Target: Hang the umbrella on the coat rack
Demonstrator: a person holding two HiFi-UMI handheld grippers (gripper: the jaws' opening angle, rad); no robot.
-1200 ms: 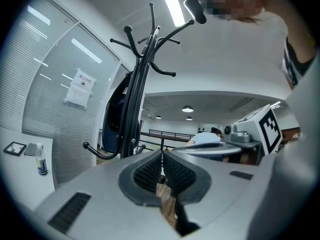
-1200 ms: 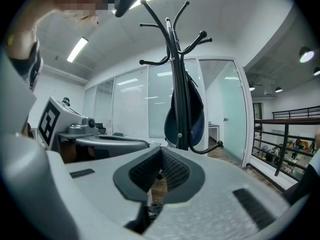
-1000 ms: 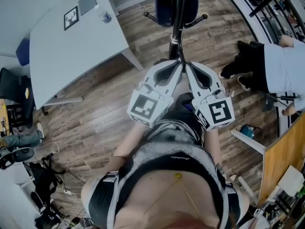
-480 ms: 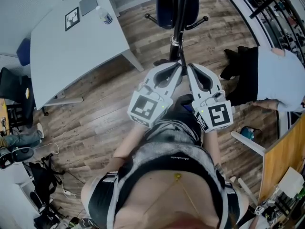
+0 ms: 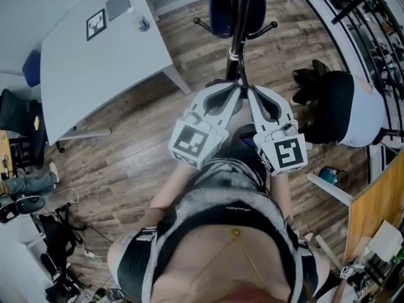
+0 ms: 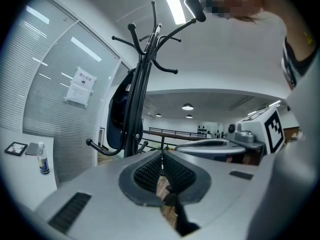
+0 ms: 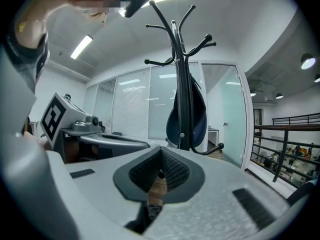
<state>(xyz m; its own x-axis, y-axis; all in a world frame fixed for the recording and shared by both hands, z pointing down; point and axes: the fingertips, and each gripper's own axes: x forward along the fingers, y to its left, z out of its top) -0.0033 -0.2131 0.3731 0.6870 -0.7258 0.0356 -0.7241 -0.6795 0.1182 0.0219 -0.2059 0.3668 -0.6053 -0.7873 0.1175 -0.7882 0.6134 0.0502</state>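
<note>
The black coat rack (image 5: 237,43) stands straight ahead of me, and the dark blue umbrella (image 5: 221,5) hangs on it beside the pole. My left gripper (image 5: 237,89) and right gripper (image 5: 248,89) are held side by side at chest height, their tips almost touching, a short way in front of the rack's pole. Both are shut with nothing between the jaws. In the left gripper view the rack (image 6: 137,94) and umbrella (image 6: 117,116) rise beyond the closed left gripper (image 6: 161,154). The right gripper view shows the rack (image 7: 181,84) and umbrella (image 7: 197,114) past the closed right gripper (image 7: 161,151).
A white table (image 5: 95,62) with a framed picture (image 5: 95,24) and a small bottle (image 5: 139,21) stands to the left. Another person (image 5: 353,106) bends low at the right, near a railing (image 5: 353,17). Bags and cables (image 5: 38,232) lie at the lower left.
Both grippers have stayed where they were. The person at the right has bent further down and shifted towards the middle of the view.
</note>
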